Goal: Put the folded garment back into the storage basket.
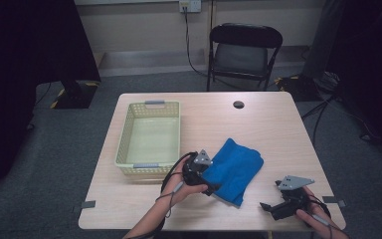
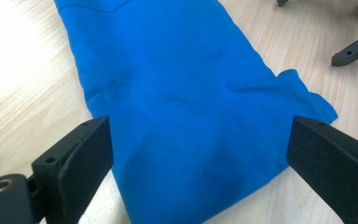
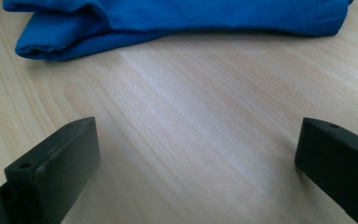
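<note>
Hovering my left tongs (image 2: 198, 154) wide over folded blue cloth (image 2: 186, 93); my right tongs (image 3: 198, 163) wide above bare tabletop (image 3: 191, 116), near cloth.

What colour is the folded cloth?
Bright blue folded cloth, plain with no pattern; clearest in the left gripper view.

Blue cloth (image 2: 186, 107) between wide-apart jaws

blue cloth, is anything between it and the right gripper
Nothing visible. Bare table lies between the open right gripper and the folded blue cloth. The left gripper hangs open over the cloth's other side.
</note>
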`<state>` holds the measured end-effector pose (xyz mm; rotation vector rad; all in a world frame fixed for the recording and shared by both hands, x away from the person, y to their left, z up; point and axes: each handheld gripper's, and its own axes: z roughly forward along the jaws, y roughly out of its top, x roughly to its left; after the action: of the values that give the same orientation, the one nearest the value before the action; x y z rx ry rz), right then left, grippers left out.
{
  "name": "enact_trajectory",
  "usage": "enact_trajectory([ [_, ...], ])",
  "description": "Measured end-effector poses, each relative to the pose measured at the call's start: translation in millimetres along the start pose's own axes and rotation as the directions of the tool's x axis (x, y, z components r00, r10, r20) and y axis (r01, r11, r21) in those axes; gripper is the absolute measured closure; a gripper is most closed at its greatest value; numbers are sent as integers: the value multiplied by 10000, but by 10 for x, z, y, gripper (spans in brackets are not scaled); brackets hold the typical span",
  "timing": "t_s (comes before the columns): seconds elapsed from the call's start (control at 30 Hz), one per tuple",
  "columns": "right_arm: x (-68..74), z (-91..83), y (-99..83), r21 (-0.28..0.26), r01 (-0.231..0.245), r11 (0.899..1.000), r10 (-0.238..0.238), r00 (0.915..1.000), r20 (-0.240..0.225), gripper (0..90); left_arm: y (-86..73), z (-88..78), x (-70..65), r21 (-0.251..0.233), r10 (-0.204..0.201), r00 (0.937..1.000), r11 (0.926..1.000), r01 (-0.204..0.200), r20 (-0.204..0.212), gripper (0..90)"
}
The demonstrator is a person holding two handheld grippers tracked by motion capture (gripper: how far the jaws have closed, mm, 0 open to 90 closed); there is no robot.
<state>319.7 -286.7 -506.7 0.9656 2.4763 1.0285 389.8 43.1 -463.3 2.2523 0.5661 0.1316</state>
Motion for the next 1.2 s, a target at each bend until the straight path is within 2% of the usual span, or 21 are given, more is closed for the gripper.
enact_trajectory([
  [0.43,0,0,0,0,-1,10000,1,10000,-1,0,92,101,23,13,100,9999,9999,-100,-56,64],
  [0.73,0,0,0,1,0,10000,0,10000,0,0,130,168,53,2,29,10000,10000,-29,-87,63],
  [1.2,0,0,0,1,0,10000,0,10000,0,0,248,327,50,146,241,9994,9996,-238,-229,65],
])
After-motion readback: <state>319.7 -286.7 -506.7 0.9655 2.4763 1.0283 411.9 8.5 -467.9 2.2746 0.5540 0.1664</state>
